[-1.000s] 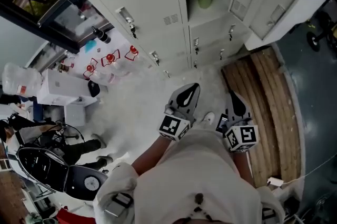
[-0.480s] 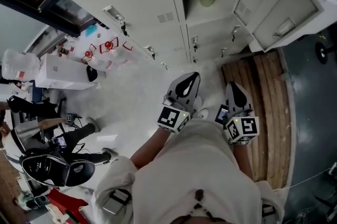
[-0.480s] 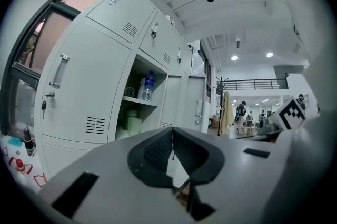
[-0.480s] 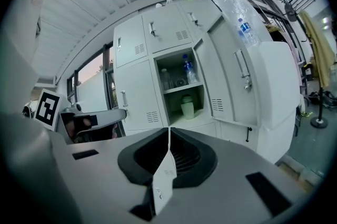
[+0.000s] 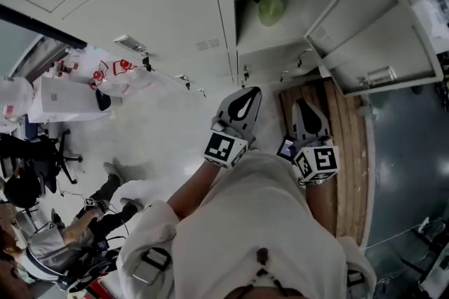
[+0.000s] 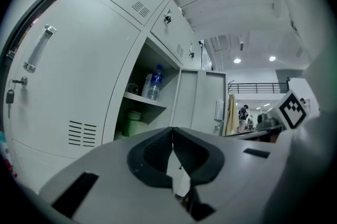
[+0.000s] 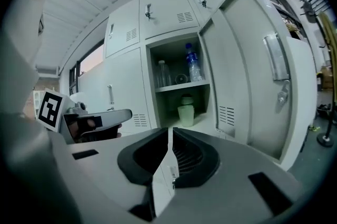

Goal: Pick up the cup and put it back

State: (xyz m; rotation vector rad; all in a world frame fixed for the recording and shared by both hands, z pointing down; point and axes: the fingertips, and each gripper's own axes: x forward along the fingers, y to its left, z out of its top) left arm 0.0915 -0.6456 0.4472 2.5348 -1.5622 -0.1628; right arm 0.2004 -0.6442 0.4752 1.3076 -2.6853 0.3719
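A pale green cup (image 5: 270, 10) stands on the lower shelf of the open locker (image 5: 247, 45), with a green lidded jar behind it. The right gripper view shows the cup (image 7: 185, 114) straight ahead and well beyond the jaws. The left gripper view catches the cup (image 6: 134, 123) at the locker's left edge. A clear water bottle (image 7: 192, 64) stands on the shelf above. My left gripper (image 5: 247, 94) and right gripper (image 5: 302, 107) are both shut and empty. I hold them side by side close to my body, pointing at the lockers.
The locker's door (image 5: 365, 38) hangs open to the right. A wooden pallet (image 5: 344, 150) lies on the floor under my right gripper. At the far left are white boxes (image 5: 59, 97), red-printed bags (image 5: 116, 74) and seated people (image 5: 42, 248).
The head view has swung so that the open locker sits higher and more central. Both grippers have shifted slightly with it and stay shut.
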